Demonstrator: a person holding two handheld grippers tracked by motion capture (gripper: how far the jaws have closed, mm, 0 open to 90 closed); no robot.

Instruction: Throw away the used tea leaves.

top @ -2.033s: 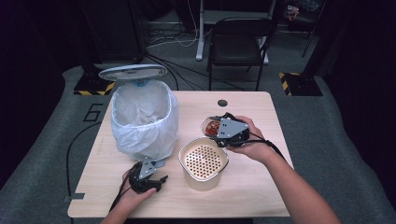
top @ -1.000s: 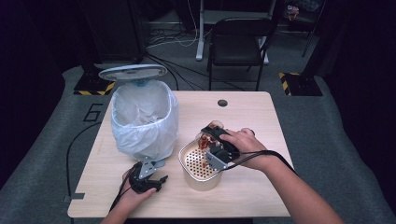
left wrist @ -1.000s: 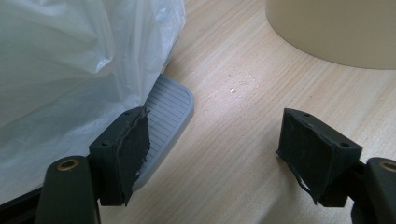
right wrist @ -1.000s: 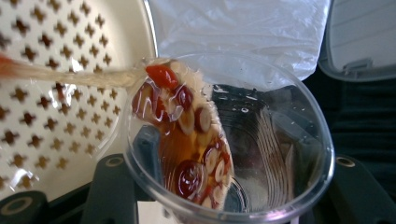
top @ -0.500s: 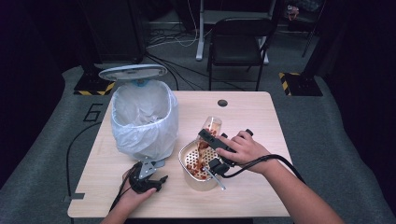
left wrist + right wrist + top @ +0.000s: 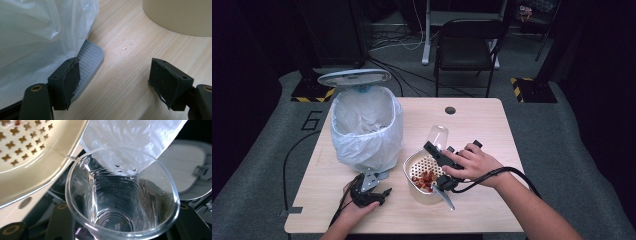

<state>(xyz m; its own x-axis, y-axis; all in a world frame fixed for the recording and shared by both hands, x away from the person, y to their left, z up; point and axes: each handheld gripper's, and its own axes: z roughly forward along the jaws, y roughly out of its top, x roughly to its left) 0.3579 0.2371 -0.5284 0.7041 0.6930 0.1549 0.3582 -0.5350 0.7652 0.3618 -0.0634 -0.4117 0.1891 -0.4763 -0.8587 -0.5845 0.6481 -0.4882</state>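
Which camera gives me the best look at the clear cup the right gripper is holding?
The right gripper view: the clear cup sits between the jaws, mouth toward the camera, showing it empty. The high view shows it small and tipped over the colander. The left gripper view looks at the bin pedal instead.

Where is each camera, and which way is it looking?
High view: above the person's side, looking forward and down at the table; both forearms, left claw and right claw show.
Left gripper view: on the left claw, low over the table, facing the bin pedal; its open jaws show.
Right gripper view: on the right claw, looking into the clear cup it holds.
All three share the cream strainer and the bin bag.
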